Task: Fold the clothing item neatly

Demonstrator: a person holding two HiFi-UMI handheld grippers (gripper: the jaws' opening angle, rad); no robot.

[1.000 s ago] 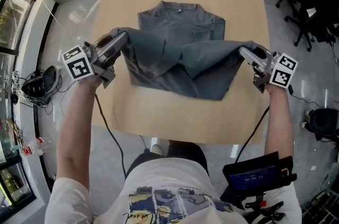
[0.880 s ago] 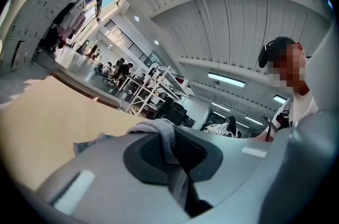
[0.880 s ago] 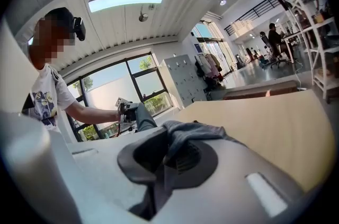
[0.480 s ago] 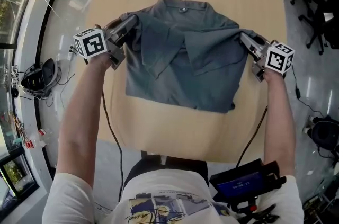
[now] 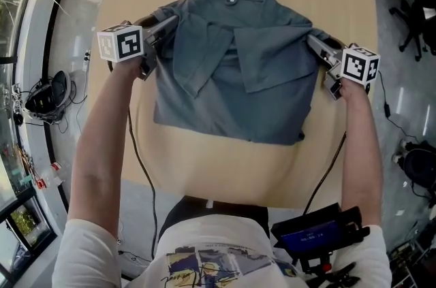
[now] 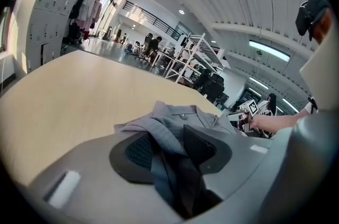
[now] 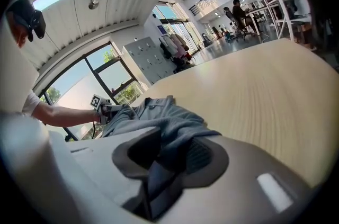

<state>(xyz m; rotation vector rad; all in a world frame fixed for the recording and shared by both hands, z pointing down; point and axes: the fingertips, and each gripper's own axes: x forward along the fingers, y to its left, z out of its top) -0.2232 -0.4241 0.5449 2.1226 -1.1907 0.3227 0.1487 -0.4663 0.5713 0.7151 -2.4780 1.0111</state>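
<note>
A grey collared shirt (image 5: 235, 75) lies on the tan table (image 5: 225, 164), collar at the far side, its lower part folded up over the chest. My left gripper (image 5: 170, 24) is at the shirt's left shoulder. Its jaws are opening, and a fold of grey cloth (image 6: 180, 119) lies loosely between the parted pads. My right gripper (image 5: 313, 41) is at the right shoulder. Its jaws are opening too, with bunched cloth (image 7: 159, 112) still between them. The folded hem sags in a V across the chest.
Bare table shows near the person and beyond the collar. Office chairs (image 5: 415, 1) stand off the table's right edge, and cables with dark gear (image 5: 41, 92) lie on the floor at left. A dark screen device (image 5: 320, 232) hangs at the person's waist.
Both grippers carried the shirt's lower edge away from the person and laid it near the shoulders. The cloth, held taut in the air before, now rests flat and both jaws have parted.
</note>
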